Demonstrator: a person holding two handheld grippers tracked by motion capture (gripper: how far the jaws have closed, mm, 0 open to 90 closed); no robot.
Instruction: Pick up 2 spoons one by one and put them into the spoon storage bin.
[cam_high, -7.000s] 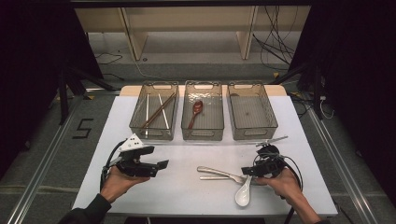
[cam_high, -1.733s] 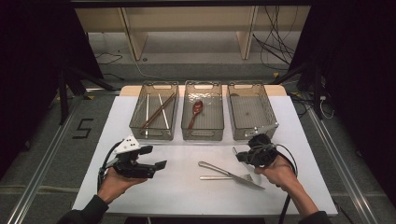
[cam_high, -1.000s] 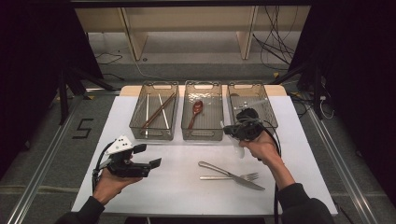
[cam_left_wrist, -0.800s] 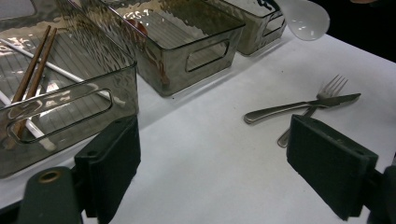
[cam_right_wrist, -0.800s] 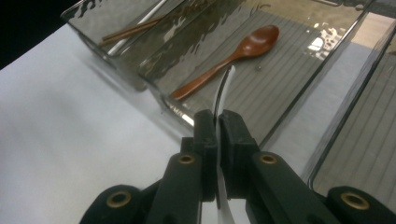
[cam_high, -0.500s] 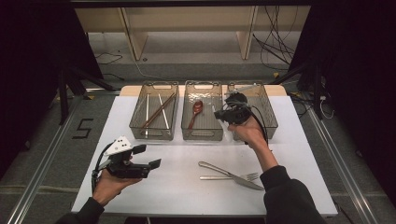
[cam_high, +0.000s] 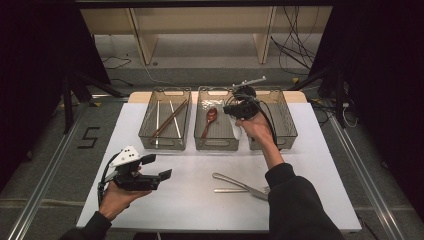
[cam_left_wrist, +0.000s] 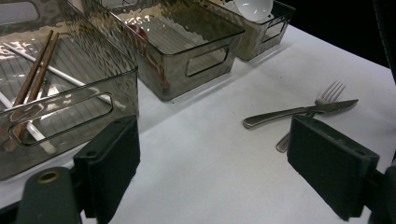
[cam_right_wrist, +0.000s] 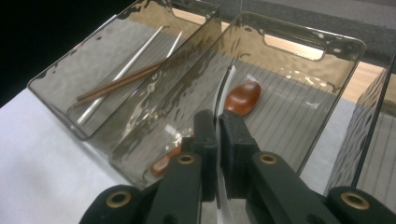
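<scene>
Now: right gripper (cam_right_wrist: 217, 135) clamped on white spoon (cam_right_wrist: 223, 100), jaws pinching its thin handle edge-on, held over middle bin (cam_right_wrist: 299, 44). Just beyond jaws, brown spoon (cam_right_wrist: 243, 97) flat on bin floor. Further left of gripper, bin w/ chopsticks (cam_right_wrist: 122, 80). White spoon's bowl (cam_high: 236, 132) hanging below hand, near middle bin's right wall. Left gripper (cam_high: 161, 167) released, jaws wide apart, above table (cam_high: 190, 200); knife (cam_left_wrist: 299, 111) & fork (cam_left_wrist: 322, 98) crossed ahead, well apart from it.
</scene>
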